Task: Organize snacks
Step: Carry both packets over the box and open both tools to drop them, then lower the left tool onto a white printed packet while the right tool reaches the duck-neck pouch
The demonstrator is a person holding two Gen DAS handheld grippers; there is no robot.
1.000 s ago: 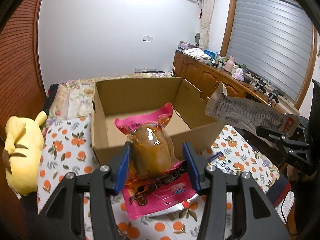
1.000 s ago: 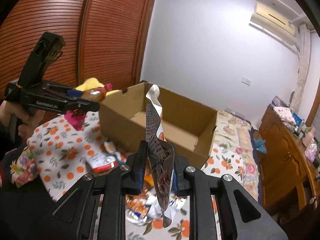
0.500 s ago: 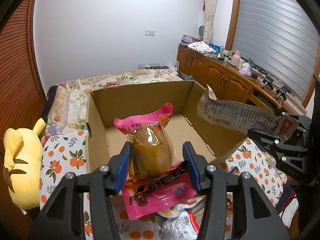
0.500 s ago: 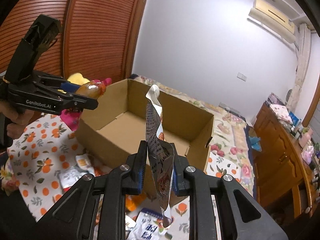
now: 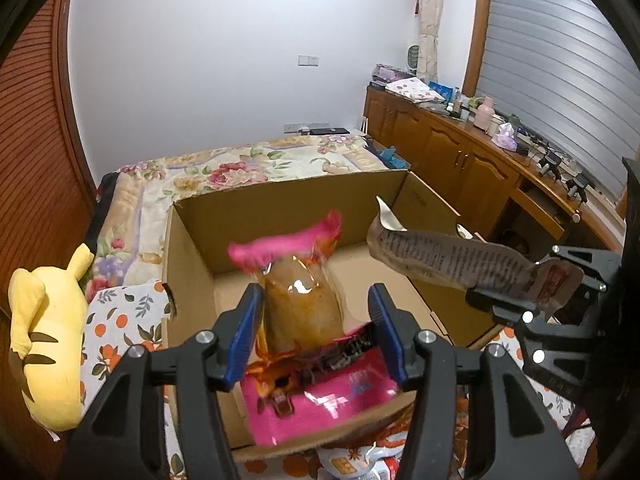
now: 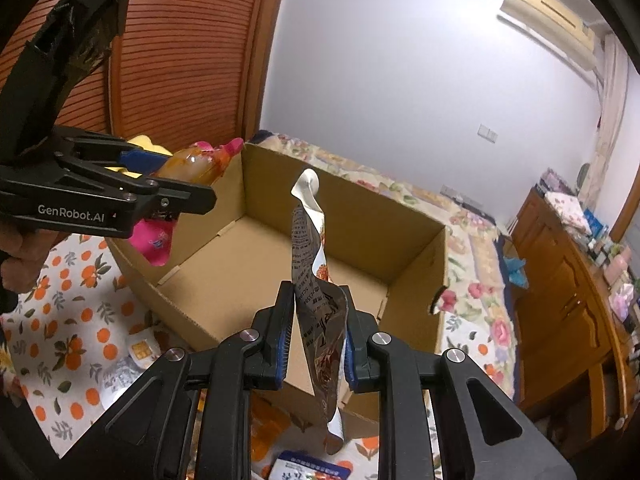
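**Both snacks over the box, left one being let go**

Left gripper [image 5: 316, 332] hangs over the near wall of the cardboard box [image 5: 288, 200], angled down and forward. Its jaws are opening with the pink snack pack [image 5: 304, 312] between them — the blue fingers [image 5: 246, 332] stand clear on the right side, the left one just beside the clear bulge, and the pink top edge is blurred. Pads no longer look pressed on it. In the right wrist view the pack pokes out past the left gripper's tip, above the box's left wall, its lower pink end hanging outside that wall.

Right gripper [image 6: 316, 340] is clamped tight on the grey printed packet [image 6: 310, 264], which sticks up and forward over the open box. It also points downward at the box interior. A hand [image 6: 16, 248] shows at the frame edge behind the left gripper.

Doing the drop well, as I judge it: get the pack fully past the box wall before the jaws spread wide, since its lower end sits near or over the rim and could tip out onto the orange-print cloth [image 6: 60, 300]. Keep the right packet clear of the falling pack, then bring it lower before letting go — it's long and floppy. Loose packets [image 6: 136, 348] remain on the cloth, so plenty is left.
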